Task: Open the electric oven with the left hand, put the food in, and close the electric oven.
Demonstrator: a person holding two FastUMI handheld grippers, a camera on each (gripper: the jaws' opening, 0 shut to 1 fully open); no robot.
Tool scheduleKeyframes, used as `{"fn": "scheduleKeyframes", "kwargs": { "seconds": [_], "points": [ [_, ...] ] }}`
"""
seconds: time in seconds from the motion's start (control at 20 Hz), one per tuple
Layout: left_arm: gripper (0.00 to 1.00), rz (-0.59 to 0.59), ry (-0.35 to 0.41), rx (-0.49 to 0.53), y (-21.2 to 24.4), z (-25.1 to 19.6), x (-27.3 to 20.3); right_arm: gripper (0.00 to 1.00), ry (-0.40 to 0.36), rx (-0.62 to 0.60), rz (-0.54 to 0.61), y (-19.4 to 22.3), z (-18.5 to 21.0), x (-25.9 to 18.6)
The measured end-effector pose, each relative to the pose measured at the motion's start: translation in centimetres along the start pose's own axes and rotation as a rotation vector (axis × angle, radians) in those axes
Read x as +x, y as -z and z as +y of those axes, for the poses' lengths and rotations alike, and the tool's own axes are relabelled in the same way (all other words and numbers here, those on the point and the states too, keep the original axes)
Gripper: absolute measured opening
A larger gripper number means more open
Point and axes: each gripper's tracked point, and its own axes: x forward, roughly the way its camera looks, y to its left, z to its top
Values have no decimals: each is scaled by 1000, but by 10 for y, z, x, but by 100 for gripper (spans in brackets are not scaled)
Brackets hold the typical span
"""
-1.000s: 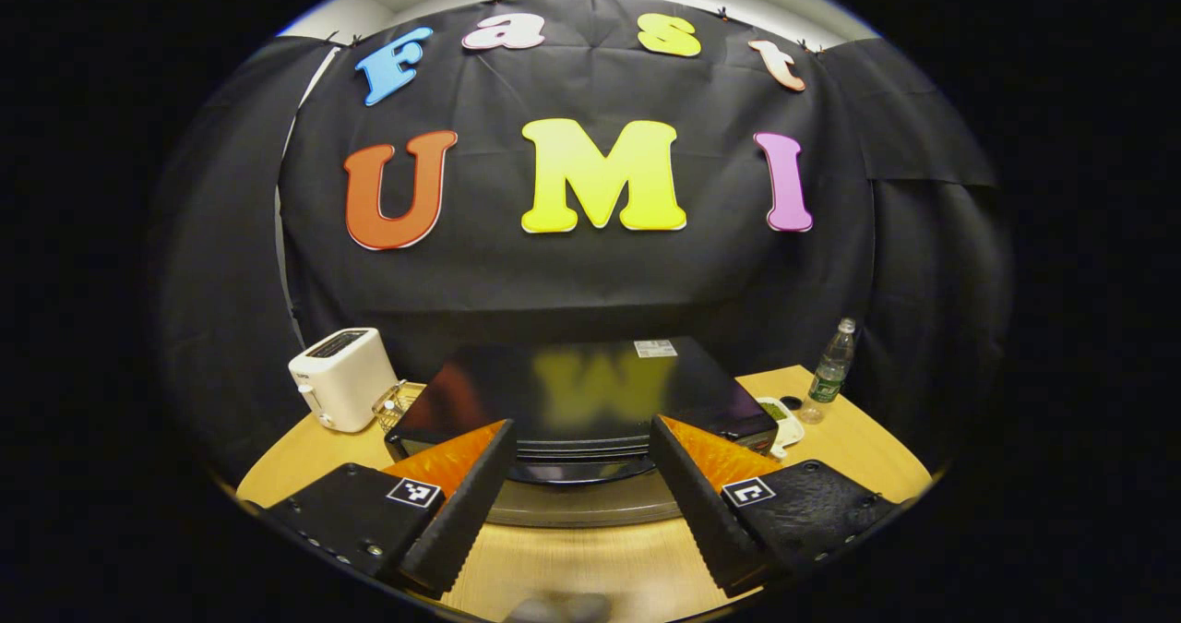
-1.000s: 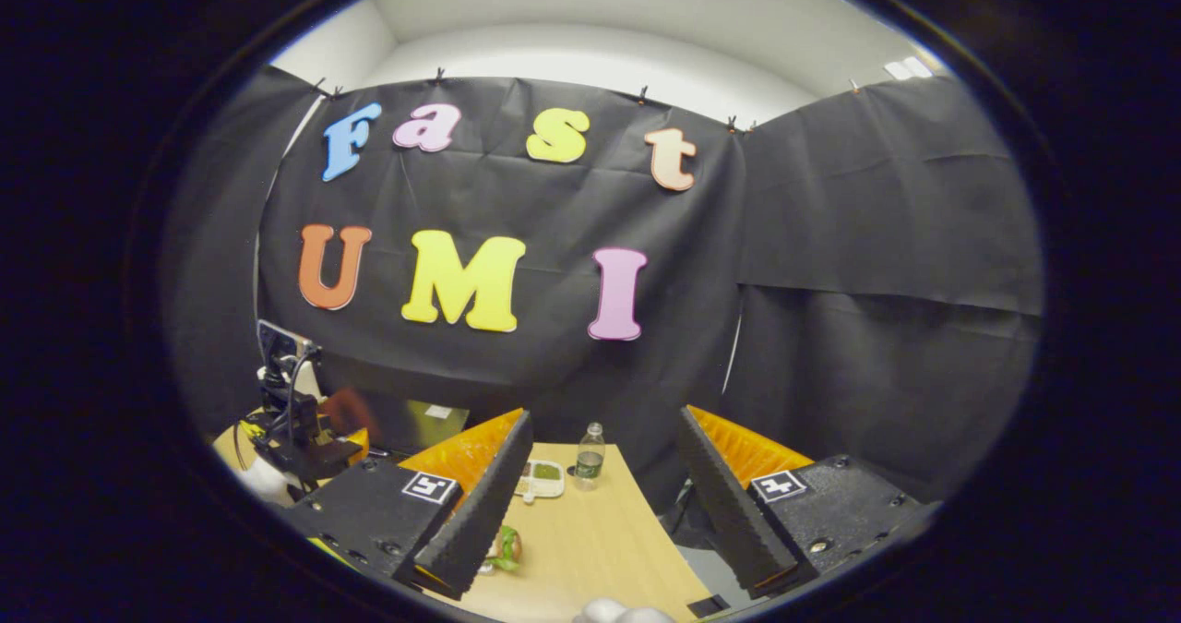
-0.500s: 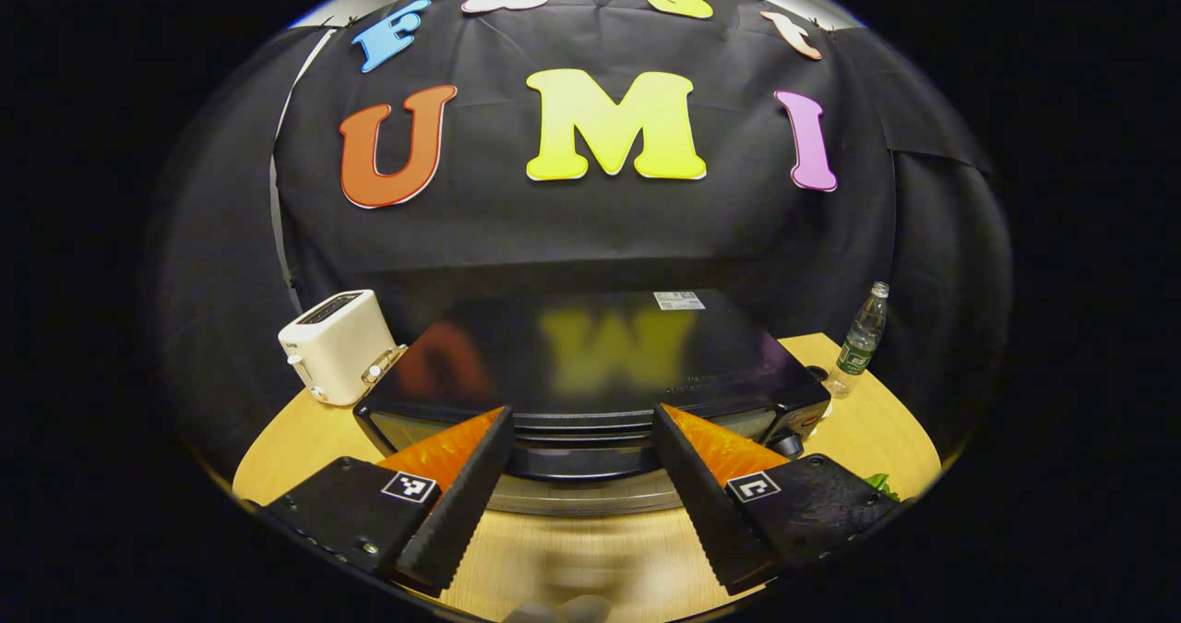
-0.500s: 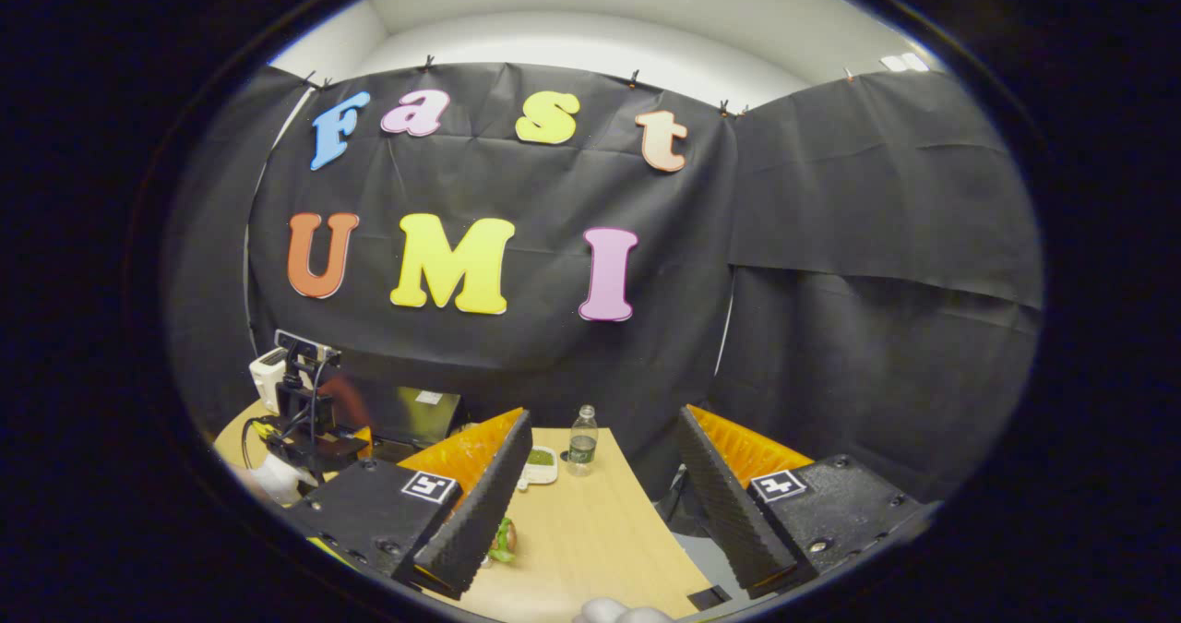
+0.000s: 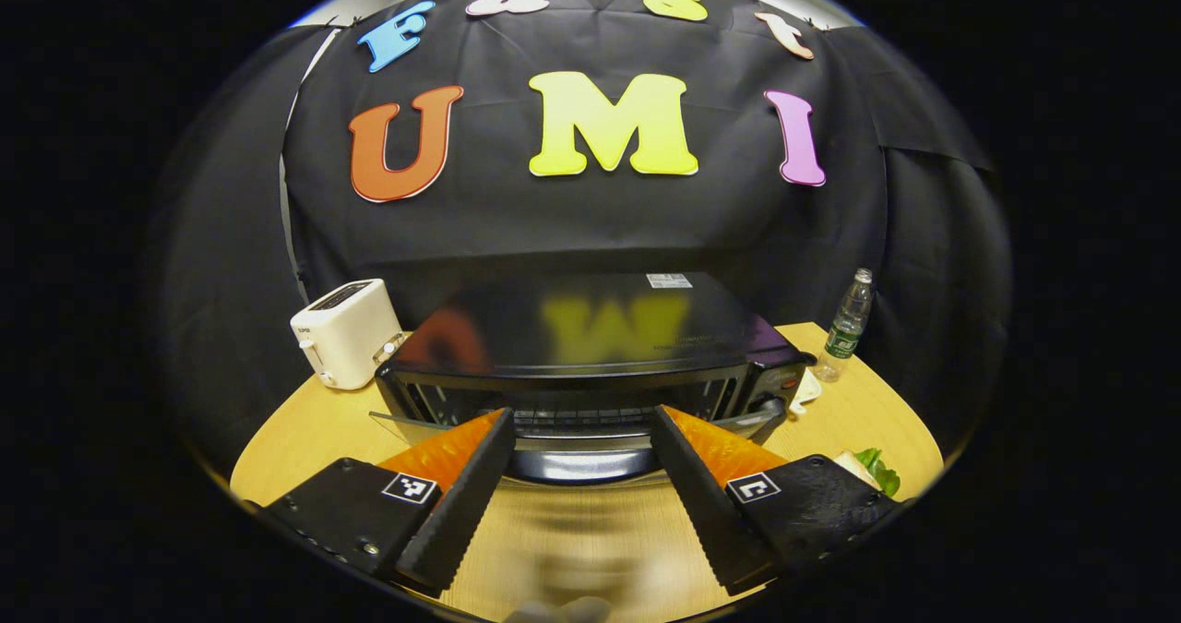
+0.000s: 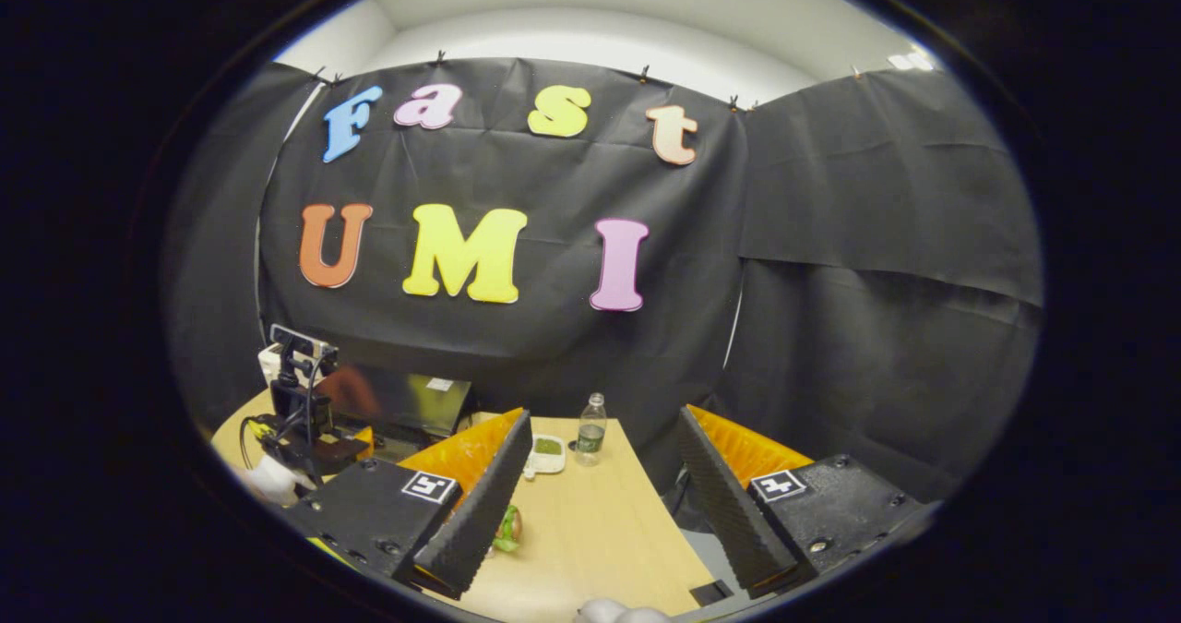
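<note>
The black electric oven [image 5: 590, 328] stands at the middle of the wooden table [image 5: 304, 429]. Its glass door [image 5: 397, 423] hangs partly open, tilted toward me, and the wire rack shows inside. The door's dark handle [image 5: 577, 464] lies between the spread fingers of my left gripper [image 5: 581, 413], which is open; neither finger visibly presses on the handle. A sandwich with green lettuce [image 5: 872, 471] lies at the right, seen too as the sandwich [image 6: 506, 528] beside my right gripper's left finger. My right gripper [image 6: 605, 413] hovers open over the table, holding nothing.
A white toaster [image 5: 346, 332] stands left of the oven. A plastic bottle [image 6: 590, 431] and a small white dish of green food [image 6: 548, 452] sit near the table's back right. The table's right edge [image 6: 678, 549] drops off beside the right gripper.
The oven door has gone from shut to partly open, its handle staying between my left gripper's fingers as the gripper came lower. The right gripper has barely shifted.
</note>
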Motion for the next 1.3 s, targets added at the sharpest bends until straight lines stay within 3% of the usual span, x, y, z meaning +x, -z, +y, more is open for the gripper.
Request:
{"fn": "scheduleKeyframes", "kwargs": {
  "seconds": [0.5, 0.85, 1.1, 1.3],
  "points": [
    [98, 96, 17, -2, 81, -2, -51, 92, -26, 1, 56, 28, 6, -20],
    [100, 200, 21, -1, 141, -6, -56, 92, -34, 8, 98, 45, 12, -31],
    [96, 300, 25, -7, 185, -4, -50, 92, -28, -5, 136, 61, 12, -35],
    [96, 291, 24, 7, 186, -6, -50, 92, -23, -3, 161, 72, 11, -35]
  ]
}}
